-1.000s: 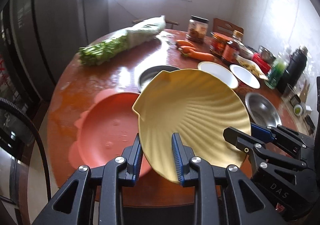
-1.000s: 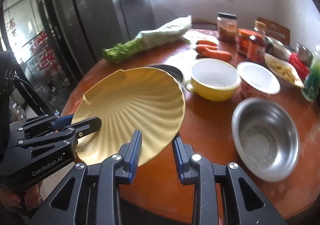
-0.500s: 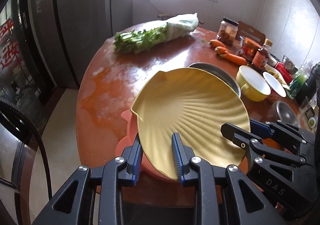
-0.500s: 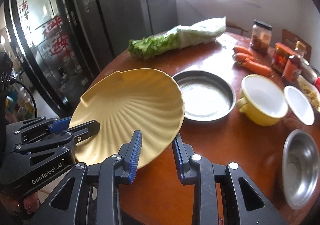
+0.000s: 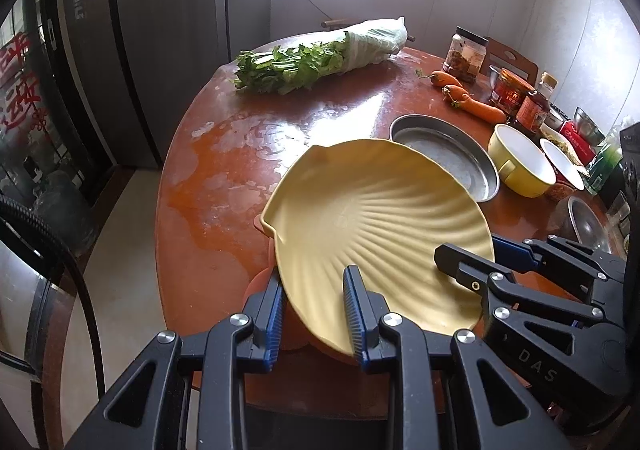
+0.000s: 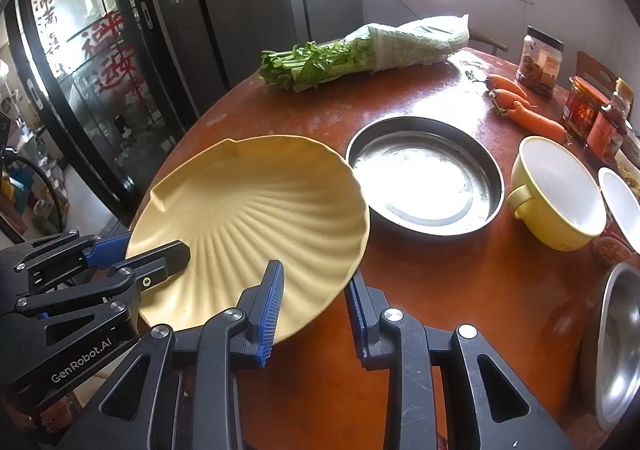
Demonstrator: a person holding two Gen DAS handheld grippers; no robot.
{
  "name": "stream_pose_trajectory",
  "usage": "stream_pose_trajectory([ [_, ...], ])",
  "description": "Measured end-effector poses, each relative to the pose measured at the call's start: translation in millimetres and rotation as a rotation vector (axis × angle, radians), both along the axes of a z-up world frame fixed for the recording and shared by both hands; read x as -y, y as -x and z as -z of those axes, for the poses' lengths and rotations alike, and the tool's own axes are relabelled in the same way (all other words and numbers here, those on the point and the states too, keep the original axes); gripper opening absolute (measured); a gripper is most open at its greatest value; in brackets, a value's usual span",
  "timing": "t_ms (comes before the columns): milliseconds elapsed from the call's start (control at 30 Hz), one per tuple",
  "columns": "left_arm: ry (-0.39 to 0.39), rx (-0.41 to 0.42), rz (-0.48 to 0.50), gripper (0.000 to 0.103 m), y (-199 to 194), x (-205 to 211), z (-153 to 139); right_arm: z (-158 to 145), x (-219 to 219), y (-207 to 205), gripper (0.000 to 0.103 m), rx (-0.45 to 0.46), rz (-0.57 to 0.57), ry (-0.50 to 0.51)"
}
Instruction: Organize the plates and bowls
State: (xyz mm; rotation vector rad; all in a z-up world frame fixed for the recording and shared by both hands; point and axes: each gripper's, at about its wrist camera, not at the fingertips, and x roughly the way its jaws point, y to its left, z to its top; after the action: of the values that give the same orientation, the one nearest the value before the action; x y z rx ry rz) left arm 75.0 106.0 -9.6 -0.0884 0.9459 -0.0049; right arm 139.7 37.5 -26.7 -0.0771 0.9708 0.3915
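A yellow shell-shaped plate (image 5: 376, 234) (image 6: 248, 209) hangs tilted just above the near left part of the round wooden table (image 5: 224, 209). My left gripper (image 5: 313, 290) is shut on its near rim. My right gripper (image 6: 314, 274) is shut on the rim at the plate's other side. Each gripper shows in the other's view: the right gripper (image 5: 472, 254) and the left gripper (image 6: 148, 250). An orange plate (image 5: 260, 282) lies under the yellow one, and only slivers of it show.
A round steel tray (image 6: 424, 177) sits just right of the plate, then a yellow bowl (image 6: 560, 197), a white bowl (image 6: 624, 205) and a steel bowl (image 6: 620, 342). Bagged greens (image 5: 312, 57), carrots (image 5: 472, 101) and jars (image 5: 512, 89) stand at the back. The table edge and floor lie left.
Both grippers carried the yellow plate leftward and down. The orange plate, fully visible a second ago, is now almost covered by it. Both grips stayed the same.
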Motion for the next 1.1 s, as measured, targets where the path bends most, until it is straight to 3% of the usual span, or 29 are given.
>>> stream_pose_trajectory([
  [633, -0.005, 0.014, -0.023, 0.029, -1, -7, -2, 2, -2, -4, 0.039, -0.022, -0.007, -0.01],
  [1100, 0.028, 0.083, -0.03, 0.039, -1, -6, -22, -21, 25, -14, 0.04, 0.025, 0.046, -0.056],
])
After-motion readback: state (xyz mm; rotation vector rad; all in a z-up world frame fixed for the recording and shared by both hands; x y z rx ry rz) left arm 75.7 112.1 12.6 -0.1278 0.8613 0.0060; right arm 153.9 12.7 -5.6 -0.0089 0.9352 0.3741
